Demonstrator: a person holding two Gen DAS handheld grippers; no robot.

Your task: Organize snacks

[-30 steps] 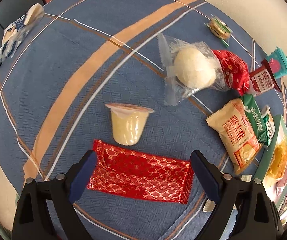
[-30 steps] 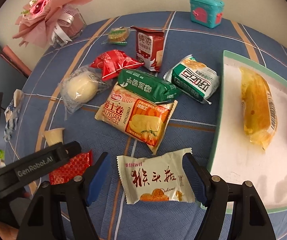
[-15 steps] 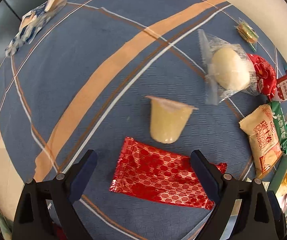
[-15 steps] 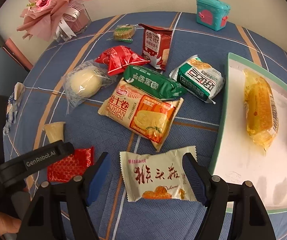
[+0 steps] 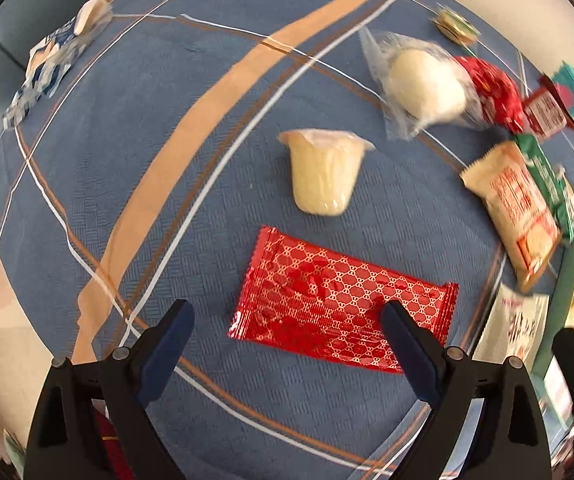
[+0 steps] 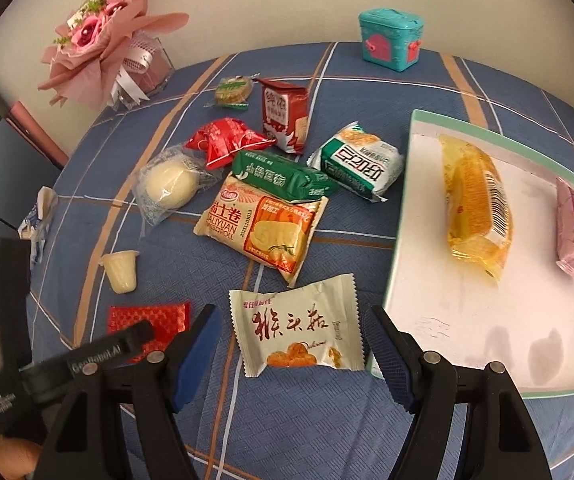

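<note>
Both tongs spread wide above loose snacks, nothing gripped.

The left tongs [image 5: 285,322] hang over the red wrapper [image 5: 343,300], which lies flat on the desk [image 5: 167,120]; a good grab would pinch its short width. The right tongs [image 6: 291,340] frame the white packet [image 6: 299,322], the tray [image 6: 399,216] at 3 o'clock. A jelly cup [image 5: 325,172] at 12 o'clock crowds the wrapper.

Two wrist views, both looking down along my tools onto the desk [image 5: 87,168].

My left tool [image 5: 287,334] looks steeply down, close over the red wrapper [image 5: 343,308] ahead of its fingers. My right tool [image 6: 293,342] looks forward, taking in more. Both views share that wrapper [image 6: 149,320] and the jelly cup [image 5: 325,172] [image 6: 121,272].
</note>
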